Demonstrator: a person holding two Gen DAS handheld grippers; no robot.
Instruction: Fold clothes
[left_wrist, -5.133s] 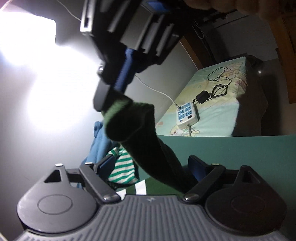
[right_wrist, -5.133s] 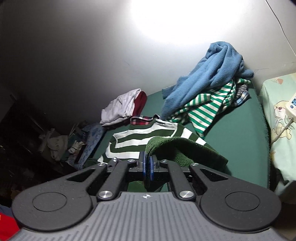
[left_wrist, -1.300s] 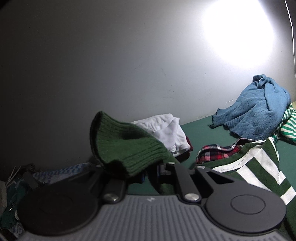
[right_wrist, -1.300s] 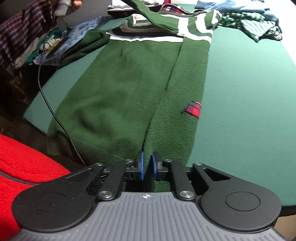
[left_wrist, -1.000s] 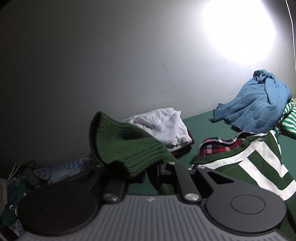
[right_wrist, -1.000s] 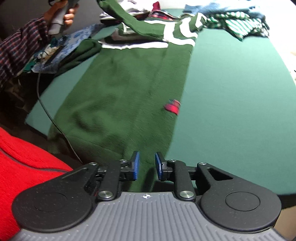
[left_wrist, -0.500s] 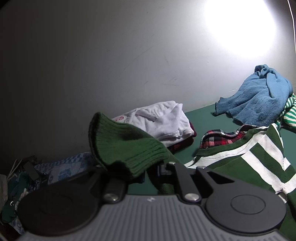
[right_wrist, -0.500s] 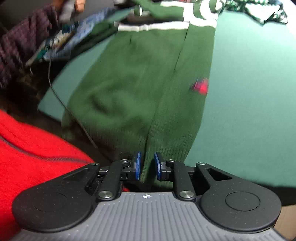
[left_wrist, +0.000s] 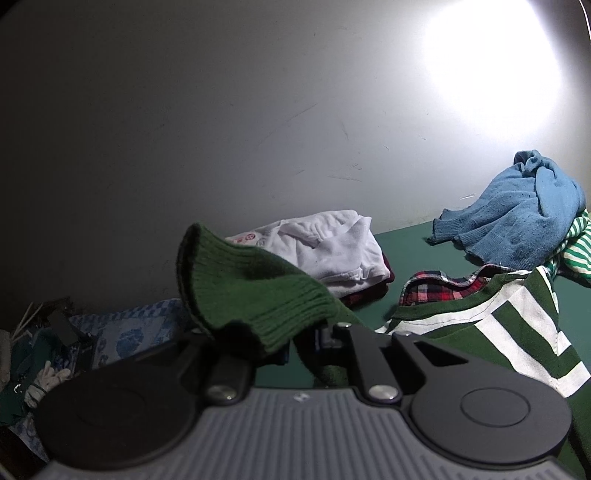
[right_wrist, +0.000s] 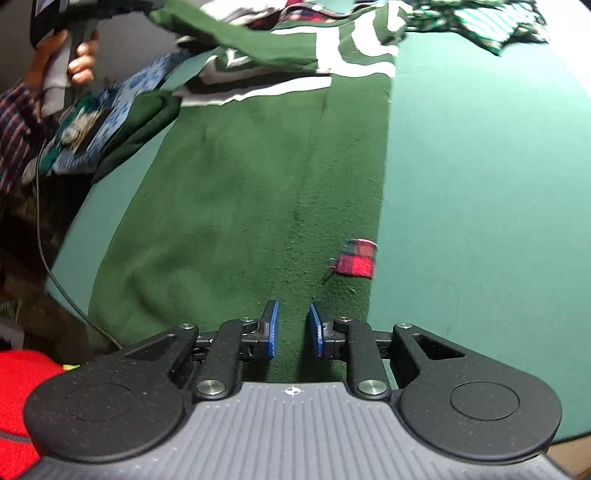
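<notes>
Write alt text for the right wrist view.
The right gripper is open just above the hem of a dark green sweater spread flat on a green table, a small plaid tag near the sweater's right edge. Far left, a hand holds the other gripper's handle, lifting a sleeve.

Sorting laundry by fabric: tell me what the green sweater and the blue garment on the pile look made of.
Green sweater: looks like a thick, matte knit, wool or acrylic; the cuff shows clear ribbing and the body a fuzzy nap. Blue garment: seemingly a softer, looser knit with a ribbed hem and slightly pilled, matte surface. The exact fibre cannot be told.
</notes>
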